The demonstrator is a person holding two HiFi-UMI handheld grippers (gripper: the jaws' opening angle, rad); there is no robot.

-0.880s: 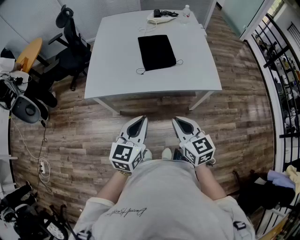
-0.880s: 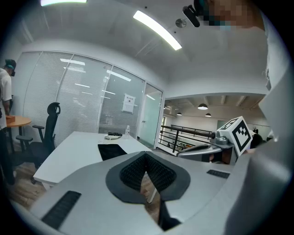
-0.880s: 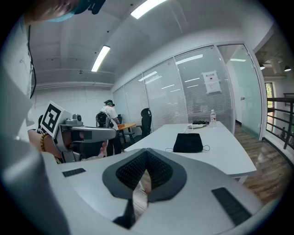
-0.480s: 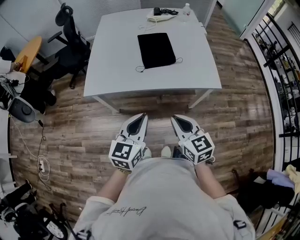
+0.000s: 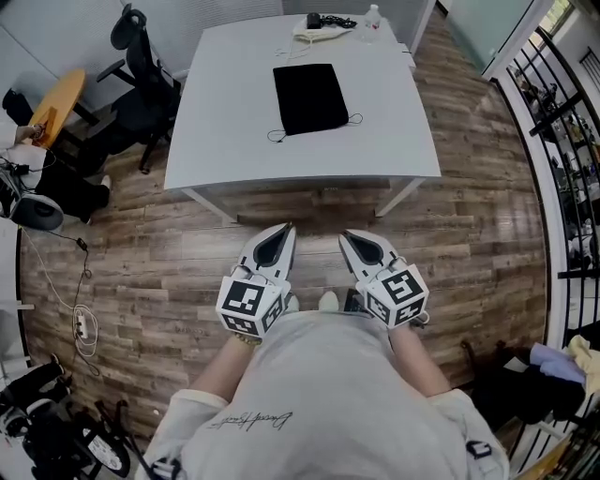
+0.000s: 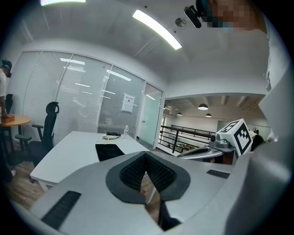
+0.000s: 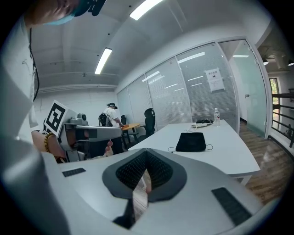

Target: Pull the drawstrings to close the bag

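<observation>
A flat black drawstring bag point(image 5: 309, 97) lies on the white table point(image 5: 216, 141), its thin cords trailing from the near corners; it also shows as the bag point(image 6: 109, 151) and the bag point(image 7: 191, 141) in the gripper views. My left gripper point(image 5: 277, 233) and right gripper point(image 5: 352, 238) are held low in front of the person's body, over the wooden floor, well short of the table. Both are shut with nothing between the jaws. Neither touches the bag.
Cables, a pale item and a water bottle point(image 5: 373, 21) sit at the table's far edge. A black office chair point(image 5: 141, 89) stands left of the table. Gear and cords clutter the floor at the left point(image 5: 37, 206). A railing point(image 5: 562, 141) runs along the right.
The view has drifted slightly; the table and bag sit a little higher in the head view. Both grippers stay shut and almost in the same place.
</observation>
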